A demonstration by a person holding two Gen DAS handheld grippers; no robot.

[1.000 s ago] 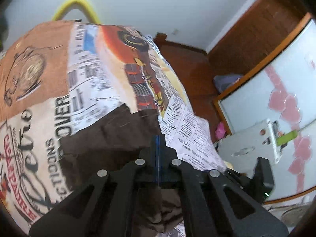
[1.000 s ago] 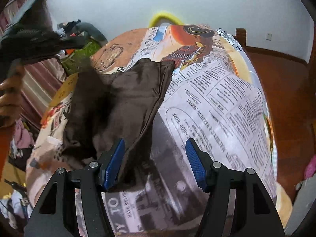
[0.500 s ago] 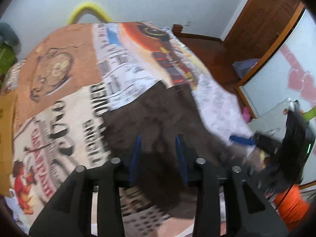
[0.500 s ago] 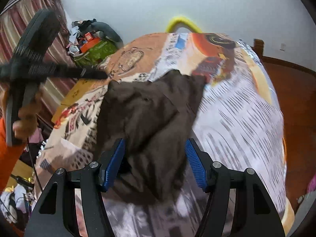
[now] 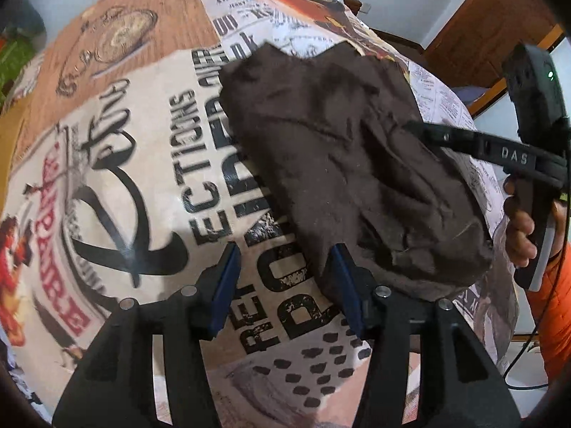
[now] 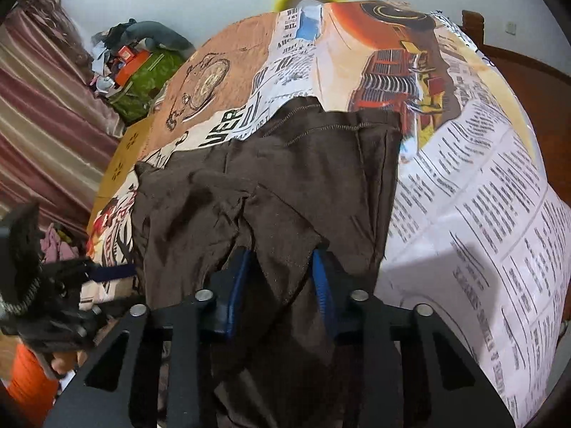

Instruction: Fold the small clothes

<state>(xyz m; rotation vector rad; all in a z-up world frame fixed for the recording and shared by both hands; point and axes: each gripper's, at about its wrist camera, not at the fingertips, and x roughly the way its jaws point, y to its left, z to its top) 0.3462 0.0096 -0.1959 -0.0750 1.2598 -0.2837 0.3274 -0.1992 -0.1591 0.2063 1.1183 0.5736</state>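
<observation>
The brown garment (image 6: 285, 178) is lying rumpled on the printed tablecloth (image 6: 481, 196). The right gripper (image 6: 282, 285) is closing around a fold at its near edge, but I cannot tell if the pads are pinching yet. The left gripper (image 5: 285, 278) is released, empty, just beside the cloth. For a good fold, the right one should be gripping the hem firmly and lifting evenly while the left is holding the other corner.

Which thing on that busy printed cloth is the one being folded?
Look at the tablecloth printed with newspaper text and a red engine. On it lies a dark brown garment, crumpled, with stitched seams. It is the only plain, unprinted thing there, and the right gripper has a flap between its fingers.
</observation>
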